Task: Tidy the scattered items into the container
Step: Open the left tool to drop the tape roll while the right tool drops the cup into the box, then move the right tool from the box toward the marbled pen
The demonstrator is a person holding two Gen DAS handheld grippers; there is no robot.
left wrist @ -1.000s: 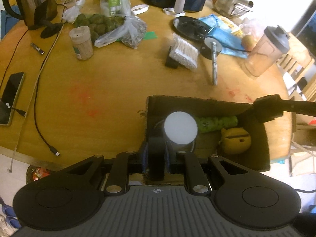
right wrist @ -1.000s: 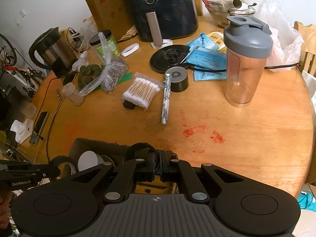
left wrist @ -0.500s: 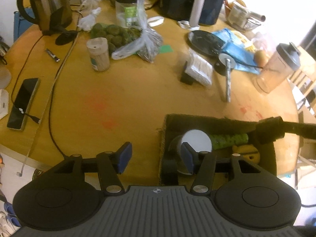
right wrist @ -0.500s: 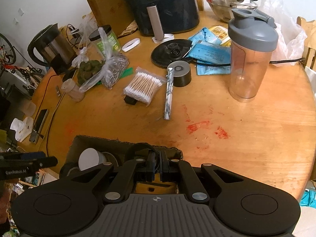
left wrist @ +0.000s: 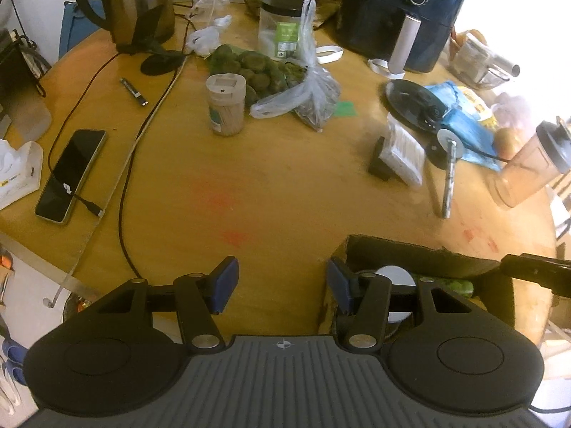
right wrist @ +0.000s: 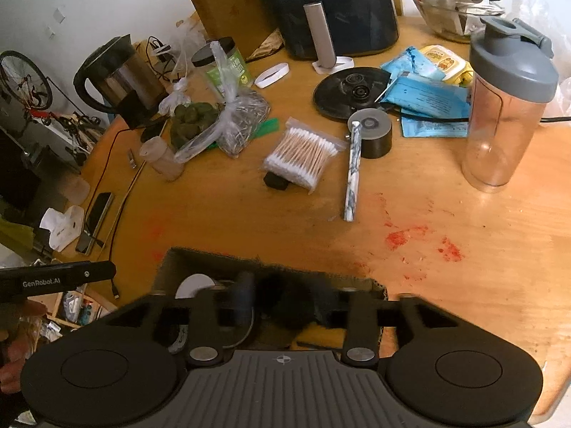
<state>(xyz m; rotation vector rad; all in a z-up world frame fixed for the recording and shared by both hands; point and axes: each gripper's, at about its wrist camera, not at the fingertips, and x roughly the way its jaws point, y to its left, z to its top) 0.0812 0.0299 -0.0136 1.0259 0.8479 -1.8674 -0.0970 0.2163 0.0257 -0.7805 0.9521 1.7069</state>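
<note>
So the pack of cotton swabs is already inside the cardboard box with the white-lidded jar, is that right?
Not quite. The pack of cotton swabs is out on the wooden table, beyond the cardboard box, next to the marbled stick. The white-lidded jar is in the box. The right wrist view shows it.

only readable text is "GenRobot.AI" in white on the black left gripper, around 9 o'clock
</note>
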